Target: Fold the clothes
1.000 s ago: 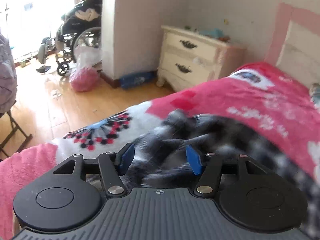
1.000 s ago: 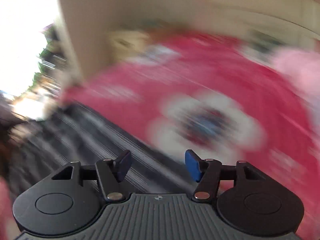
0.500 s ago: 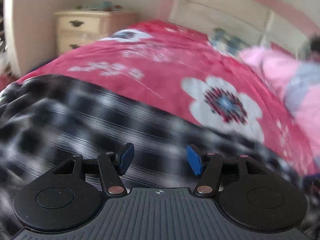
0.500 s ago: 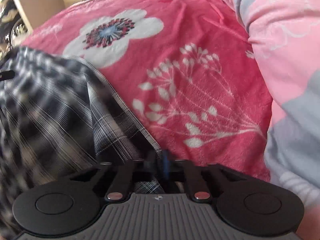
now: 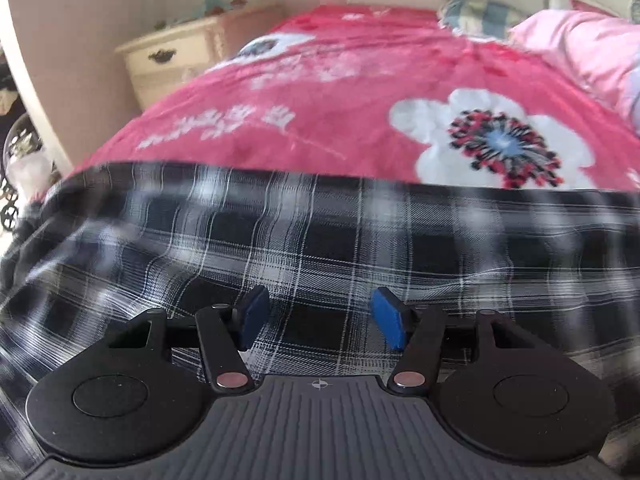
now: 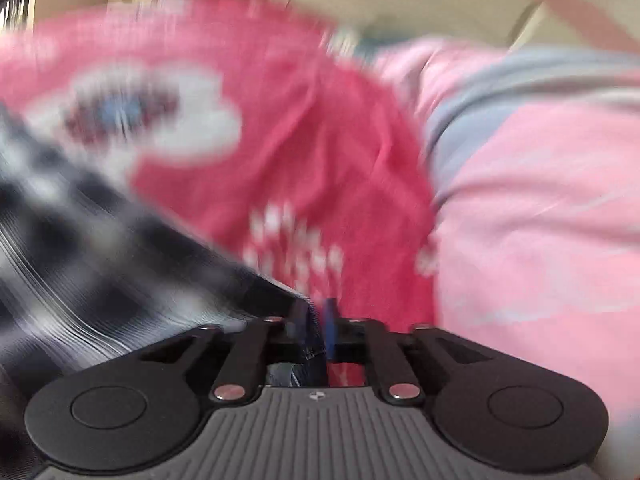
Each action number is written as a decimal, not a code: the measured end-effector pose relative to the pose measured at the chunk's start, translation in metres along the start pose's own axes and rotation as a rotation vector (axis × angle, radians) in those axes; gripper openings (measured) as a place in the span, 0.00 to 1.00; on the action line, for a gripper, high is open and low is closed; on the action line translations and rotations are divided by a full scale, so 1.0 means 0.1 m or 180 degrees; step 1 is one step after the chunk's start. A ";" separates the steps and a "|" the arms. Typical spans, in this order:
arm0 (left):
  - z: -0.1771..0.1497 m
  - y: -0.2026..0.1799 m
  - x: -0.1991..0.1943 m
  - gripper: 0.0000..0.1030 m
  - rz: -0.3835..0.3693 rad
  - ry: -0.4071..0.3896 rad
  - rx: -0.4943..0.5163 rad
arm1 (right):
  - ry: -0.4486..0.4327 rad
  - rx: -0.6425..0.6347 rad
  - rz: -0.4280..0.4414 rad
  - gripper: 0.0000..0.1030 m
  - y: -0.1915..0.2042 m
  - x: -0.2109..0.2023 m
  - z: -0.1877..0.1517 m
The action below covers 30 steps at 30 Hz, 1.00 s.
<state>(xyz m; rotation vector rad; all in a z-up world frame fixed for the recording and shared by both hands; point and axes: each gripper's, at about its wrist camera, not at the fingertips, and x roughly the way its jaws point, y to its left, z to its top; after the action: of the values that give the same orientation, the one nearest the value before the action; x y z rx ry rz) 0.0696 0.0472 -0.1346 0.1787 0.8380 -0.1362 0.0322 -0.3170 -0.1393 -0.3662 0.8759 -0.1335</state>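
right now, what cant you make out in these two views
- Right wrist view: motion blur smears the plaid garment; whether the right claw pinches its corner is unclear.
- Left wrist view: the plaid garment runs off both side edges.
- Nightstand: things on top blurred and small.

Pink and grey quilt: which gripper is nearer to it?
Right. The right gripper, jaws just opening with the plaid shirt's corner between them, sits right beside the quilt; the left gripper hovers open over the shirt, the quilt far off across the red blanket.
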 end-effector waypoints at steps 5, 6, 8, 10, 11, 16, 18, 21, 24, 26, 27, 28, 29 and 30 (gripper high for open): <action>0.02 -0.02 -0.06 0.57 0.0029 0.0020 0.0032 | -0.0124 0.0663 0.0245 0.51 -0.42 -0.41 0.15; 0.03 -0.01 -0.08 0.57 0.0015 0.0015 0.0046 | -0.0220 0.0804 0.0329 0.56 -0.53 -0.56 0.16; 0.06 0.02 -0.12 0.57 0.0021 -0.0010 0.0074 | -0.0386 0.0998 0.0350 0.56 -0.72 -0.86 0.17; 0.09 0.07 -0.18 0.57 0.0052 -0.0038 0.0060 | -0.0558 0.1271 0.0435 0.56 -0.92 -1.20 0.15; 0.11 0.10 -0.22 0.57 0.0061 -0.0061 0.0024 | -0.0625 0.1401 0.0494 0.56 -0.99 -1.35 0.13; 0.14 0.34 -0.75 0.58 0.0041 -0.0255 -0.0200 | -0.0782 0.1504 0.0956 0.56 -1.03 -2.05 -0.03; 0.08 0.51 -1.03 0.59 0.0061 -0.0319 -0.0341 | -0.0722 0.1330 0.1093 0.56 -0.87 -2.19 -0.09; -0.13 0.83 -1.37 0.62 0.0187 -0.0312 -0.0664 | -0.0626 0.1045 0.1374 0.55 -0.55 -2.31 -0.18; -0.45 1.18 -1.57 0.62 0.0411 -0.0173 -0.1096 | -0.0504 0.0875 0.1724 0.55 -0.16 -2.30 -0.23; -0.71 1.44 -1.67 0.62 0.0549 -0.0094 -0.1437 | -0.0453 0.0797 0.1988 0.55 0.13 -2.26 -0.09; -0.80 1.55 -1.72 0.62 0.0596 -0.0103 -0.1582 | -0.0439 0.0753 0.2124 0.56 0.28 -2.24 0.00; -0.90 1.66 -1.76 0.62 0.0642 -0.0112 -0.1727 | -0.0432 0.0694 0.2256 0.56 0.44 -2.21 0.11; -0.99 1.78 -1.79 0.63 0.0685 -0.0129 -0.1870 | -0.0435 0.0618 0.2385 0.56 0.60 -2.18 0.26; -1.07 1.90 -1.81 0.64 0.0719 -0.0164 -0.2009 | -0.0439 0.0537 0.2507 0.56 0.78 -2.13 0.43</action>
<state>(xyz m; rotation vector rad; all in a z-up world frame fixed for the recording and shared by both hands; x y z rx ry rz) -0.0913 0.2639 -0.0494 -0.3224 0.7679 0.3347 -0.0730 -0.1777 0.0112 0.1419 0.8111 0.5375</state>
